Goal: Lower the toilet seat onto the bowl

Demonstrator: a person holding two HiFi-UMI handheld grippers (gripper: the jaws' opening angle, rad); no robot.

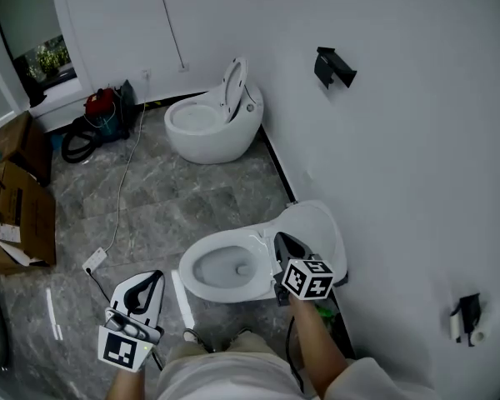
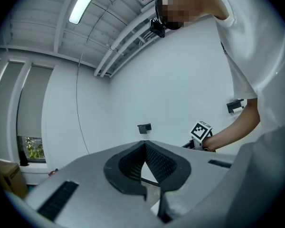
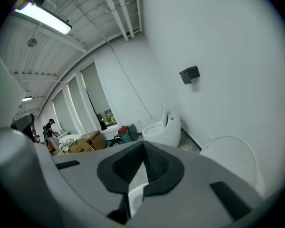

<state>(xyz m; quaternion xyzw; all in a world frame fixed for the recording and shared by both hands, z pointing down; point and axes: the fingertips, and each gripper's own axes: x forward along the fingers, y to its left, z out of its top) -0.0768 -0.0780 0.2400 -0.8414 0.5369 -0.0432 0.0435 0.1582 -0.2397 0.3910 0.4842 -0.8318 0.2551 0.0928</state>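
Note:
The near white toilet's bowl (image 1: 221,275) lies uncovered in front of me in the head view. Its raised seat and lid (image 1: 318,227) lean back toward the wall and also show as a white oval (image 3: 230,161) at the right of the right gripper view. My right gripper (image 1: 277,238) hangs over the back of the bowl, just left of the raised lid. Its jaws (image 3: 143,144) are shut with nothing between the tips. My left gripper (image 1: 157,275) is held low over the floor left of the bowl. It is shut and empty too (image 2: 145,144).
A second toilet (image 1: 212,119) with its seat up stands farther along the wall. A red machine (image 1: 100,107), cardboard boxes (image 1: 21,211), a cable with a power strip (image 1: 94,261) and a white strip (image 1: 182,298) lie on the grey floor. Black fittings (image 1: 333,67) project from the wall.

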